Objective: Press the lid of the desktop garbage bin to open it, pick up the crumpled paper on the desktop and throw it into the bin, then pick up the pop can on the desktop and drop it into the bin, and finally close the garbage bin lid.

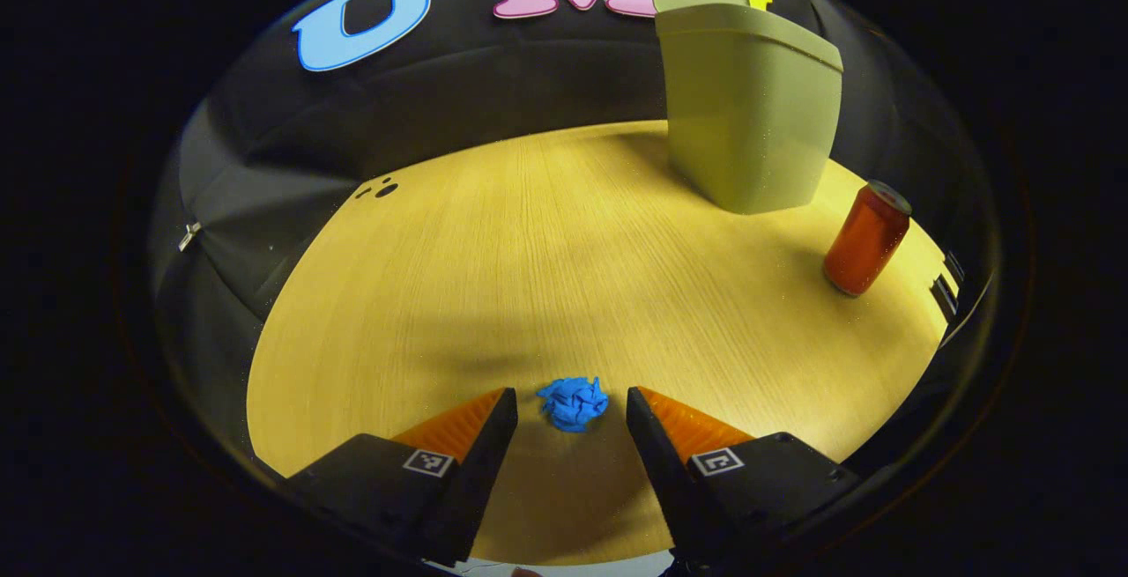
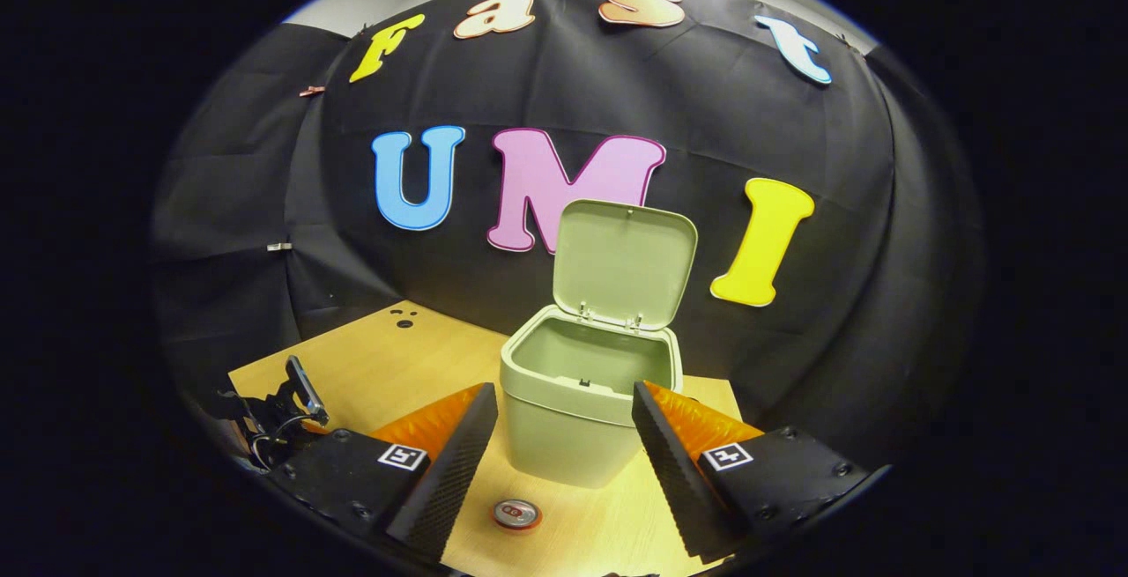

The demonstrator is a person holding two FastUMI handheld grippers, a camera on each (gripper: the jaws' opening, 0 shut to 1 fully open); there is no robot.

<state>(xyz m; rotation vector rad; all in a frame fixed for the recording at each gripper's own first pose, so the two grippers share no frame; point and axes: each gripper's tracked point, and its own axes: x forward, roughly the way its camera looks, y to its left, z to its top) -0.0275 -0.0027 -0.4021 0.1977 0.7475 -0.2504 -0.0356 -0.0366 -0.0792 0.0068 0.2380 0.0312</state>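
Green bin [image 2: 582, 401] on the bench [image 1: 529, 251], lid [image 2: 624, 264] raised upright, visible interior bare, red can [image 1: 866, 240] upright beside it, blue crumpled paper [image 1: 573, 403] between the spread left tongs [image 1: 571, 405], right tongs [image 2: 564, 401] spread above the can.

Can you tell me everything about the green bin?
The green bin looks like smooth, pale green plastic, with sides narrowing toward the bottom. Its hinged lid stands straight up at the back, so it is open, and what shows of the inside looks empty. It stands upright on the wooden table, near the back wall. No tool touches it.
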